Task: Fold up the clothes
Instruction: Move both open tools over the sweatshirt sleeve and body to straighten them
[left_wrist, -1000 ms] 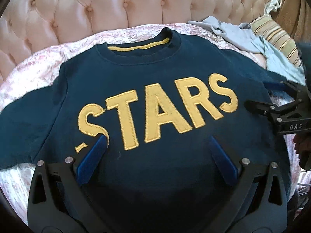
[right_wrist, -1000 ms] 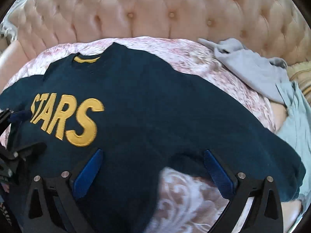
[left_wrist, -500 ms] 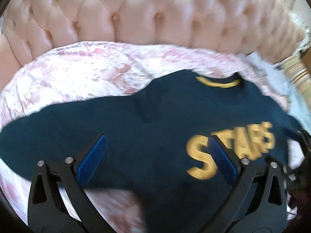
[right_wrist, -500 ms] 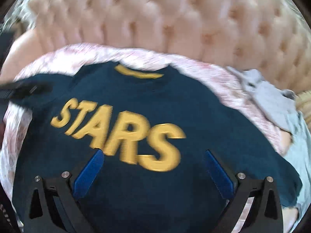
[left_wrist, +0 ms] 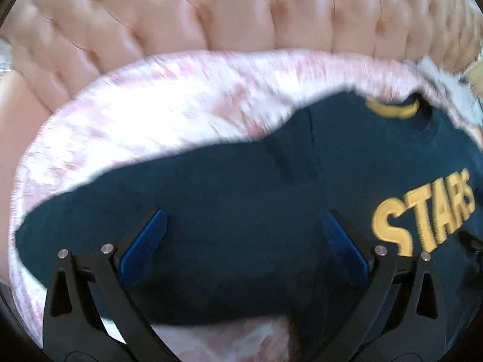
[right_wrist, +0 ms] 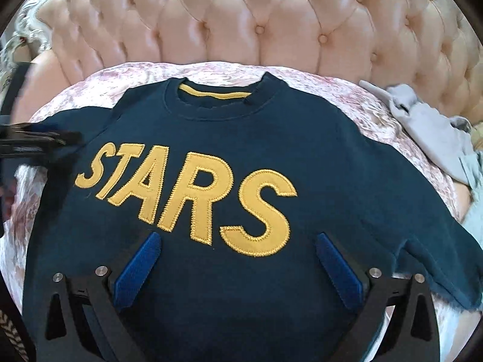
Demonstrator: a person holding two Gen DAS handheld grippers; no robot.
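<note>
Centrally shown: navy sweatshirt (right_wrist: 229,138) spread face-up and flat on a pink-and-white patterned bedspread (right_wrist: 326,90), neck toward the tufted pink headboard (right_wrist: 271,15), hem toward the cameras; laid out this way, presumably, so both sleeves and both side seams are reachable before any fold. Not yet folded at all, judging by the open layout.

Left tool (left_wrist: 241,235): blue pads set wide apart, nothing between them, hovering over the left sleeve (left_wrist: 151,205), which lies stretched outward across the bedspread. Likely positioned for picking up that sleeve near the cuff and bringing it across the chest. View blurred, so contact with the cloth cannot be judged.

Right tool (right_wrist: 235,253): likewise spread wide and empty, poised above the lower chest just beneath the lettering (right_wrist: 187,193). Right sleeve (right_wrist: 422,226) angled down and outward, cuff raw-edged and slightly frayed.

Materials and shapes: thick matte knit, soft and limp, likely to drape and crease when lifted from one point; ribbed round collar with a yellow inner band (right_wrist: 214,93); letters "STARS" in mustard felt-like appliqué with zigzag stitched edges, stiffer than the body cloth. Headboard glossy, padded, button-tufted in diamonds. Pale grey crumpled garment (right_wrist: 434,126) lying well apart at the right edge of the bed
</note>
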